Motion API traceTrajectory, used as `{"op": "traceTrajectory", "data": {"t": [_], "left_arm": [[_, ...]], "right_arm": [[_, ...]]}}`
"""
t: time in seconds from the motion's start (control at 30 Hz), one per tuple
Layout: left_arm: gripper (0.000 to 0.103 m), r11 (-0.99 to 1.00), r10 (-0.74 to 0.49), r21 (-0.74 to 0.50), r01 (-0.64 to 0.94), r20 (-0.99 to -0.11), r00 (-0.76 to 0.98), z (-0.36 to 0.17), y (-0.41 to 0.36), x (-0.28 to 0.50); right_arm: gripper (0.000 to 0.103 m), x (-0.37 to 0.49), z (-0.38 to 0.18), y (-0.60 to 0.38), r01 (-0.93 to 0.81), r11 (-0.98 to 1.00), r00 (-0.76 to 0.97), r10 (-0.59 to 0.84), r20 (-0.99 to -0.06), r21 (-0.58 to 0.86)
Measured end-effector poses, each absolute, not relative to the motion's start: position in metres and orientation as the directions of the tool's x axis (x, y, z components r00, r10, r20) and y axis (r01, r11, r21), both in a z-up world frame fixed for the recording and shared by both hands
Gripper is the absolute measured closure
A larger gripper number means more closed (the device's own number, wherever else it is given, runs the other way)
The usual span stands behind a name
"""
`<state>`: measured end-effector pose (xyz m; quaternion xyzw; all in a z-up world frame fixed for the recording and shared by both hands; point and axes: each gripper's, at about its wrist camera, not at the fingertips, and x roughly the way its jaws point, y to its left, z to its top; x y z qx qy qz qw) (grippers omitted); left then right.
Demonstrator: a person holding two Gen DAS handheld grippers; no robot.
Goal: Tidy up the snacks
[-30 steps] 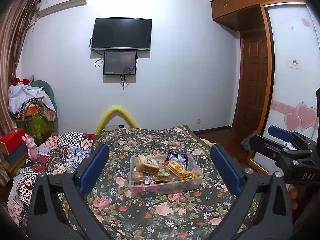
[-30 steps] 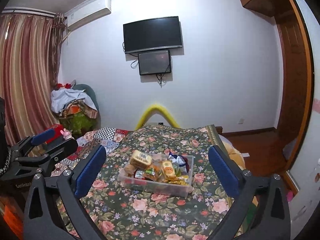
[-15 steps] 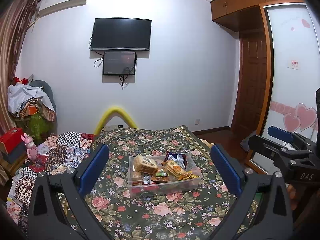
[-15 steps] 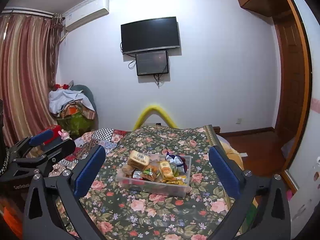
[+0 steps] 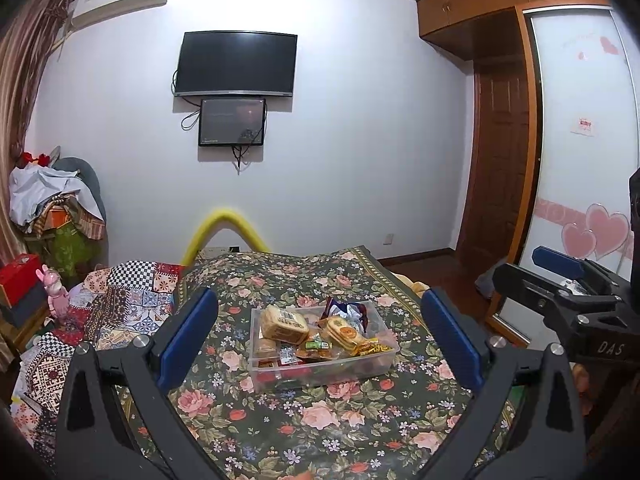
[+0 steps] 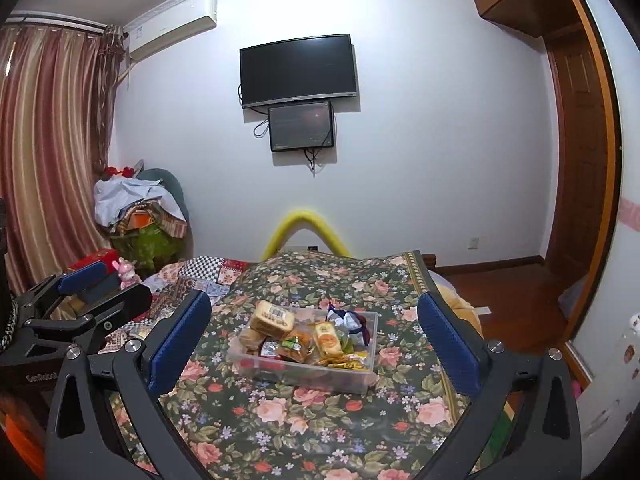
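Currently: we hold both grippers back from the work, neither touching anything.
Left gripper (image 5: 320, 334): fingers spread wide, nothing between them; the pads frame the bin at lower centre of the left view.
Right gripper (image 6: 314, 336): likewise spread wide and empty; the bin sits between its pads at lower centre of the right view.
Bin position: the clear plastic bin (image 5: 320, 364) rests on the floral bedspread (image 5: 320, 432), ahead of and below both grippers, apart from each.
Long axis: the bin's long side runs left to right across both frames, slightly skewed in the right view.
Nearer gripper: we cannot tell; both frame the bin at similar size.
Snack appearance: a wrapped bread pack (image 5: 283, 322) with a barcode label lies tilted on top at the bin's left; a round-printed biscuit pack (image 5: 343, 330) leans at centre; a dark crinkled bag (image 5: 347, 311) stands at the back right; small yellow wrappers (image 5: 372, 347) spill toward the right edge.
Condition: we judge the contents heaped and unsorted.
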<state>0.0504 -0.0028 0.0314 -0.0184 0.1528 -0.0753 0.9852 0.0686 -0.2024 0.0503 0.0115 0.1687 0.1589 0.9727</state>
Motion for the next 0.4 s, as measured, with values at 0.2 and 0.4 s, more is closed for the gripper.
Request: {"op": "traceTrajectory", "data": {"t": [0.2,0.4], "left_arm": [[0.000,0.987,-0.163,-0.065,0.150,-0.295,0.942,0.0312,-0.0028,0.0495],[0.000,0.986,-0.166,-0.068,0.152,-0.296,0.941,0.0313,-0.0030,0.0502]], "right_arm": [[0.000,0.0687,0.0508,-0.2025,-0.305,0.950,0.892,0.312,-0.327,0.074],[0.000,0.0685,0.0507,-0.2027,-0.303,0.950,0.893,0.309,-0.327,0.073]]}}
